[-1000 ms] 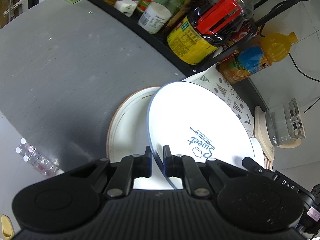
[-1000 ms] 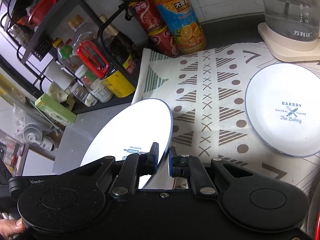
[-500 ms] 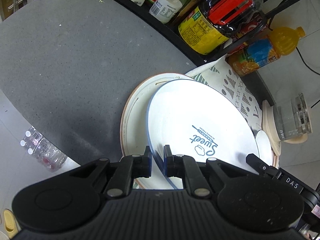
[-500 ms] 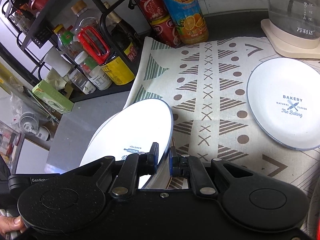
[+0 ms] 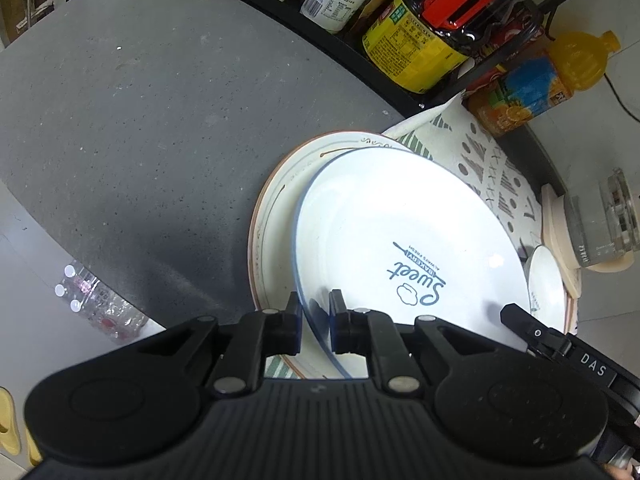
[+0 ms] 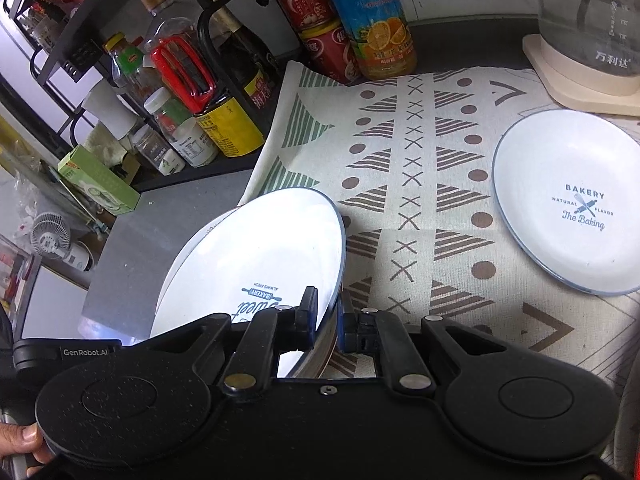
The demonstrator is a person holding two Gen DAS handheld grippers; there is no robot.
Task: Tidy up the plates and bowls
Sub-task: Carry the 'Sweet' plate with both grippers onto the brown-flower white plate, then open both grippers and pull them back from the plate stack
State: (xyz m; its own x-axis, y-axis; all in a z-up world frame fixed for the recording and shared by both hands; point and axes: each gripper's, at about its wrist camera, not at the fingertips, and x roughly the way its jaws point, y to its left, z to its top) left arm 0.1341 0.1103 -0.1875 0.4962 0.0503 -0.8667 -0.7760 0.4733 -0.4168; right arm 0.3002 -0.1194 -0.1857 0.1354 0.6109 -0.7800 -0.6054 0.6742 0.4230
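Note:
A white plate (image 5: 400,220) with a thin blue rim and a "Sweet" bakery print is held between both grippers, tilted over a larger cream plate (image 5: 276,240) with a brown rim. My left gripper (image 5: 314,320) is shut on the white plate's near-left rim. In the right wrist view the same white plate (image 6: 260,248) has its right rim clamped by my right gripper (image 6: 328,320). A smaller "Bakery" plate (image 6: 560,184) lies flat on the patterned cloth (image 6: 400,120), to the right of both grippers.
A black rack of bottles and jars (image 6: 180,100) lines the back left. An orange juice bottle (image 6: 372,20) and red cans stand behind the cloth. A glass kettle (image 6: 592,20) sits on a cream base at the back right. Grey counter (image 5: 140,120) stretches left.
Both grippers have carried the white plate a little lower over the cream plate, which now shows more around its left side. Both grips are unchanged.

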